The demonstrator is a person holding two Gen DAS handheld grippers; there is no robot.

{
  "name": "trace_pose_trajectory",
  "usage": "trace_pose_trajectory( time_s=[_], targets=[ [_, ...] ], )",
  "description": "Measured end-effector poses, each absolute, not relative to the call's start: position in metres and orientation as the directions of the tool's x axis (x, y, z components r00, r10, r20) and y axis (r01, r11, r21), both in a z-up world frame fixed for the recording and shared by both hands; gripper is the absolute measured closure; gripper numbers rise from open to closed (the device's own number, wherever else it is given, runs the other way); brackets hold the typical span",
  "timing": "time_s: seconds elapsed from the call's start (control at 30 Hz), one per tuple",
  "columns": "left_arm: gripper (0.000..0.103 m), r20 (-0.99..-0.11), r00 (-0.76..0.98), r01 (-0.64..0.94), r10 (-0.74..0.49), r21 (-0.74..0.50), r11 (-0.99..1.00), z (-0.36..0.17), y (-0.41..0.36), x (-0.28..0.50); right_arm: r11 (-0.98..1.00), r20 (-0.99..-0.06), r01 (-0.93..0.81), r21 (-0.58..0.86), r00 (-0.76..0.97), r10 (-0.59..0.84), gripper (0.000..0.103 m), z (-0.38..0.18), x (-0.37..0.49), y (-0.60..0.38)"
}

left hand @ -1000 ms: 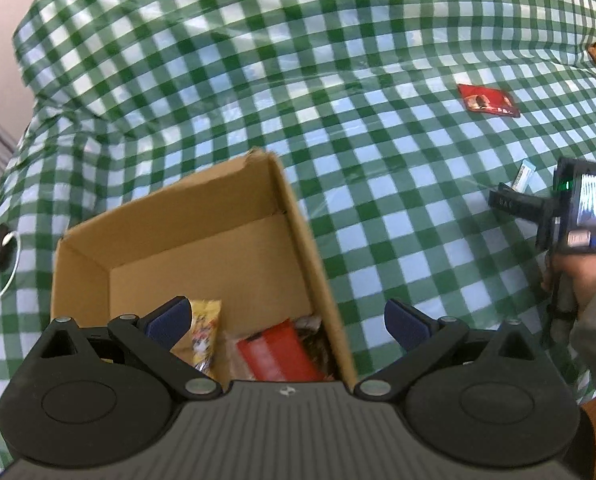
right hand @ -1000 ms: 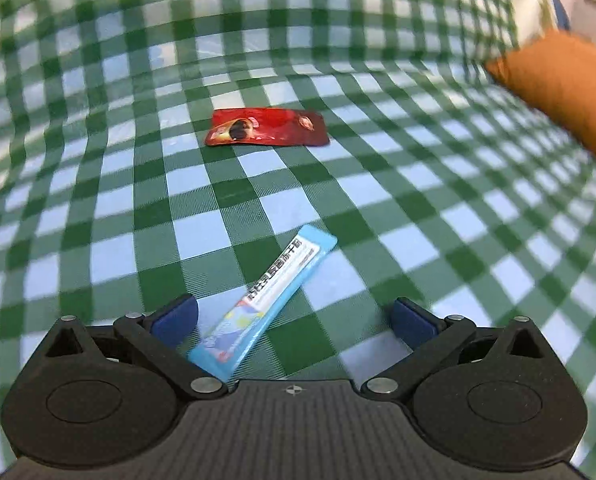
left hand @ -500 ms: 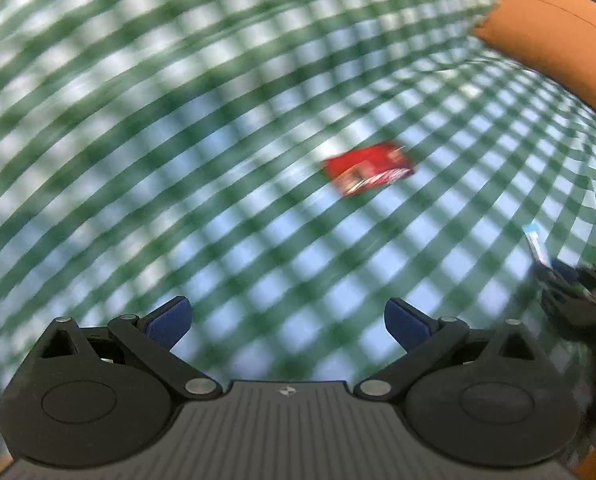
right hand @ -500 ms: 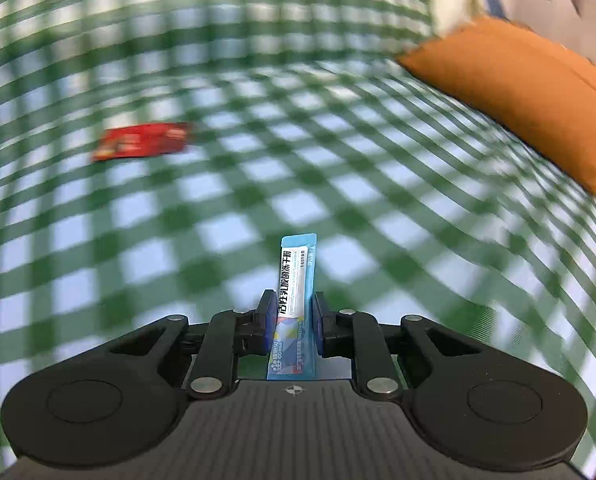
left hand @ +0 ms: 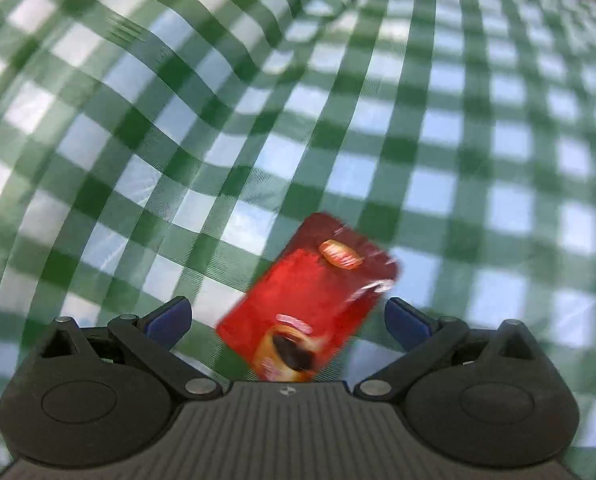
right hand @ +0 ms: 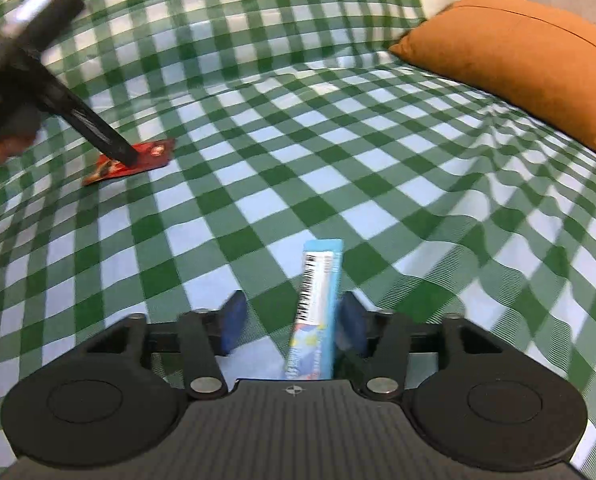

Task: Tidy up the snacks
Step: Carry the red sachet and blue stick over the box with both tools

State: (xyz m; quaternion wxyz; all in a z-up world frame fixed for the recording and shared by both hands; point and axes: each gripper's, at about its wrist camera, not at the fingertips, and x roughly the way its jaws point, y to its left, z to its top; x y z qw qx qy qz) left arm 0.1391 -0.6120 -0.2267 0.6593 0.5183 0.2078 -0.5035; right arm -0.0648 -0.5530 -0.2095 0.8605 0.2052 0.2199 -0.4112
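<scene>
A green-and-white checked cloth covers a soft, rumpled surface, seemingly a bed, with an orange cushion at its far right edge. On it lies a flat red foil snack packet, between the wide-open blue pads of the left hand-held gripper, which is not yet gripping it; in the right wrist view that gripper's black finger reaches down onto the packet. The slim light-blue stick sachet with a barcode stands between the pads of the right hand-held gripper, leaning on the right pad with a clear gap to the left one as the jaws are opening, so it looks loose. No container shows here. By my judgement both snacks are still unsorted: each needs a firm grip and carrying away.
</scene>
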Motion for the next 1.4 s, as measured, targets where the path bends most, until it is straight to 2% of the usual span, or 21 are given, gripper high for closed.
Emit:
trace_pose_trajectory(
  time_s=[0.1,0.23,0.27,0.3,0.33,0.37,0.4,0.43,0.53,0.73,0.97,1.4],
  targets=[
    [0.0,-0.835,0.357,0.911,-0.419,0.41,-0.042,-0.231,-0.617,0.16,0.601,-0.538,0.788,0.136,0.568,-0.623,0.031,-0.212,-0.059,-0.549],
    [0.0,-0.885,0.275,0.961,-0.375,0.25,0.115,-0.233,-0.618,0.189,0.602,-0.517,0.791,0.112,0.564,-0.644,0.031,-0.215,-0.057,-0.545],
    [0.002,-0.886,0.265,0.963,-0.381,0.22,0.158,-0.234,-0.615,0.193,0.601,-0.513,0.792,0.104,0.561,-0.65,0.034,-0.216,-0.057,-0.544],
    [0.014,-0.887,0.23,0.969,-0.4,0.169,0.183,-0.233,-0.61,0.196,0.598,-0.508,0.796,0.095,0.555,-0.658,0.051,-0.216,-0.056,-0.543],
    [0.032,-0.877,0.21,0.972,-0.432,0.14,0.189,-0.23,-0.603,0.196,0.593,-0.502,0.8,0.088,0.55,-0.667,0.063,-0.215,-0.057,-0.541],
    [0.045,-0.861,0.217,0.971,-0.459,0.144,0.19,-0.227,-0.598,0.194,0.588,-0.499,0.806,0.072,0.54,-0.678,0.084,-0.214,-0.057,-0.54],
    [0.056,-0.852,0.232,0.967,-0.469,0.152,0.203,-0.226,-0.594,0.193,0.586,-0.499,0.808,0.055,0.531,-0.685,0.084,-0.213,-0.056,-0.538],
    [0.073,-0.852,0.233,0.964,-0.469,0.139,0.227,-0.223,-0.591,0.193,0.587,-0.498,0.808,0.05,0.53,-0.686,0.084,-0.213,-0.057,-0.536],
    [0.087,-0.852,0.226,0.957,-0.472,0.103,0.273,-0.21,-0.578,0.185,0.582,-0.508,0.812,0.049,0.522,-0.685,0.086,-0.211,-0.06,-0.533],
    [0.095,-0.848,0.199,0.955,-0.492,0.055,0.291,-0.173,-0.515,0.148,0.531,-0.51,0.838,0.125,0.513,-0.69,0.086,-0.193,-0.09,-0.526],
    [0.095,-0.833,0.18,0.923,-0.524,-0.04,0.382,-0.111,-0.42,0.109,0.539,-0.512,0.824,0.173,0.543,-0.666,0.086,-0.166,-0.127,-0.496],
    [0.095,-0.773,0.29,0.83,-0.564,-0.089,0.55,0.001,-0.236,0.043,0.681,-0.486,0.701,0.212,0.681,-0.549,0.086,-0.092,-0.143,-0.392]
  ],
)
